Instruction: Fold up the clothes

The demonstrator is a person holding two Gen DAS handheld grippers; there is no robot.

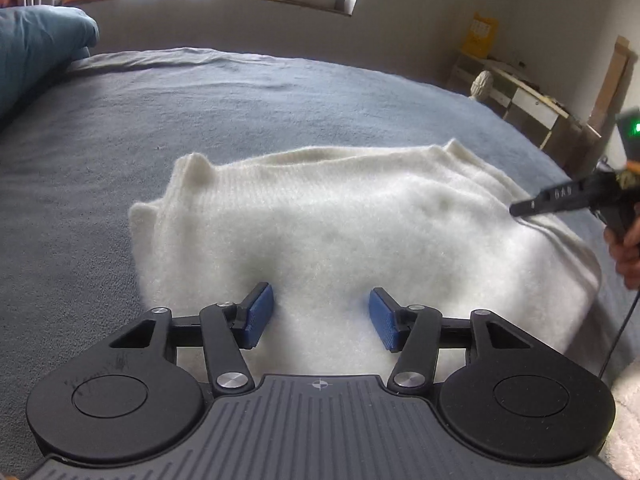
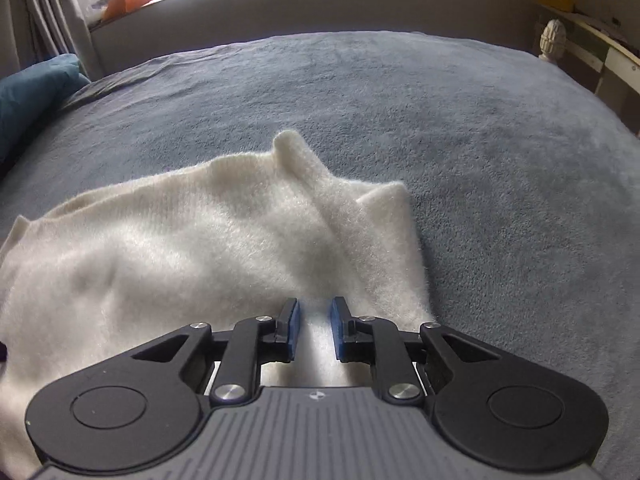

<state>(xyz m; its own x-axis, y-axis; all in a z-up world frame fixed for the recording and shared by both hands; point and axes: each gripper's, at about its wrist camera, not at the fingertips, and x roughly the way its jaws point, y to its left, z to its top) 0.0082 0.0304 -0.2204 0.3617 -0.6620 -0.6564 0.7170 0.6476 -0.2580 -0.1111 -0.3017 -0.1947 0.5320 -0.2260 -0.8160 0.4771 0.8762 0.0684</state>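
I see a grey blanket [image 1: 280, 96] covering a wide bed. My left tongs [image 1: 321, 314] stand spread above the white sweater [image 1: 360, 216], gripping nothing. My right tongs [image 2: 314, 326] are nearly together with fabric between them, though I cannot tell whether they pinch it. Bare blanket surrounds the folded sweater.

We see the left gripper [image 1: 322, 318] angled downward, its blue pads [image 1: 260, 314] standing well apart, nothing pinched between them. Our right gripper [image 2: 314, 326] also tilts down, more steeply; its jaws are drawn close with a narrow gap showing, and we cannot tell whether the pads [image 2: 338, 330] press on anything. From the left wrist view, the right gripper's dark finger reaches in from the right edge, and the hand [image 1: 626, 252] that carries it is wrapped around the handle, fingers curled.
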